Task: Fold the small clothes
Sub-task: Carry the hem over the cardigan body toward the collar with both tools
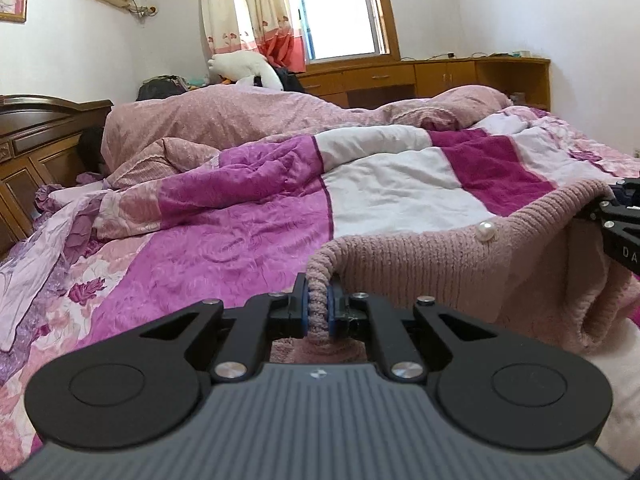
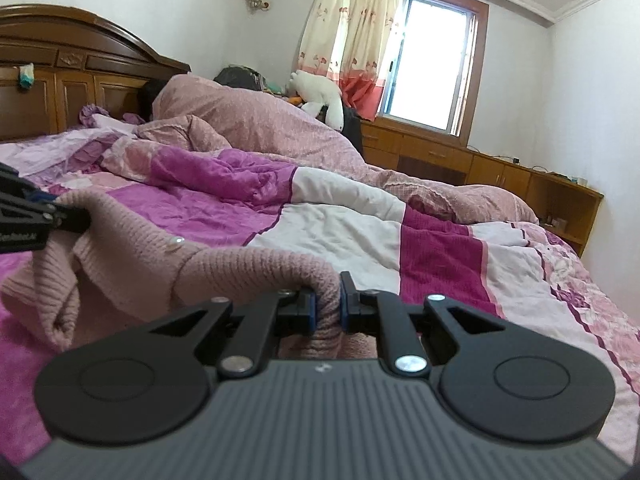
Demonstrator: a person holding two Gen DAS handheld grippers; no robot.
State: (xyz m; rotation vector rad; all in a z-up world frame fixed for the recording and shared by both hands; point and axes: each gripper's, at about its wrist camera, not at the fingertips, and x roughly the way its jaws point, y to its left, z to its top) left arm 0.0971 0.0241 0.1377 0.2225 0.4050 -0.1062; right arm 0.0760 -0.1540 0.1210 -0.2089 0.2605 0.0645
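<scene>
Pink knit pinched at both ends

Blue pads (image 1: 307, 307) of my left gripper (image 1: 319, 308) clamp one ribbed edge of the pink sweater (image 1: 432, 264); my right gripper (image 2: 325, 307) pinches the other. I see it slung between them above the patchwork quilt (image 1: 248, 236).
</scene>
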